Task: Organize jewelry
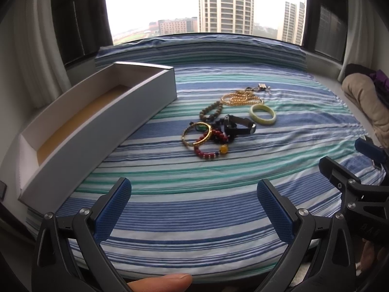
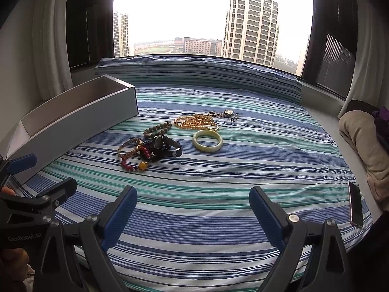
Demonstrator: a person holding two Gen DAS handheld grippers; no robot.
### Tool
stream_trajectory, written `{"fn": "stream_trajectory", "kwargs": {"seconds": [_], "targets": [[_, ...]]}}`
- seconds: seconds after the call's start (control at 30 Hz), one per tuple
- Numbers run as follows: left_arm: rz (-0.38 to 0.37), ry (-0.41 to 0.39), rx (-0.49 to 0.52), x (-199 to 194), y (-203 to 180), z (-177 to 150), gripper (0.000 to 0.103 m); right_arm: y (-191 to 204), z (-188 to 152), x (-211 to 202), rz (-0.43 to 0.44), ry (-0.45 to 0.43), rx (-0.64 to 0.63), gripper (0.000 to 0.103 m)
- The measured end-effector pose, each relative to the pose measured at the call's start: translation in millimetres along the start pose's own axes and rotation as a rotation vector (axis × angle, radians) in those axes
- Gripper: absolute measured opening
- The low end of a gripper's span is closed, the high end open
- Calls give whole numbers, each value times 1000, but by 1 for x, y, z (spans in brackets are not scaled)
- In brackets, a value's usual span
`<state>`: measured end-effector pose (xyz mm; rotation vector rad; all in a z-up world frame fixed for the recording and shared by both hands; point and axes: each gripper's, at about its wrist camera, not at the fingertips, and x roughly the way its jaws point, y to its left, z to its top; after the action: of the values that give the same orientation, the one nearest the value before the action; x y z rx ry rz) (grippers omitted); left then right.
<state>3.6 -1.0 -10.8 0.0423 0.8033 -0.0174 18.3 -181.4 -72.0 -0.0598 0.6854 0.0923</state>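
A pile of jewelry lies mid-surface on the striped cloth: a pale green bangle, a gold chain, a black watch, a red bead bracelet, a gold bangle and a brown bead string. A long white box stands empty at the left. My left gripper is open, short of the pile. My right gripper is open too, holding nothing.
A striped pillow lines the window at the back. A beige bundle lies at the right edge, with a phone near it. A small silver clasp piece sits behind the chain. A fingertip shows at the bottom.
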Motion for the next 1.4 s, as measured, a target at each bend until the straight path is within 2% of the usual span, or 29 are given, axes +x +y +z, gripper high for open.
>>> {"fn": "stream_trajectory", "kwargs": {"seconds": [1.4], "targets": [[-11, 23, 12, 4, -3, 0, 103, -8, -1, 3, -9, 4, 27, 95]]}}
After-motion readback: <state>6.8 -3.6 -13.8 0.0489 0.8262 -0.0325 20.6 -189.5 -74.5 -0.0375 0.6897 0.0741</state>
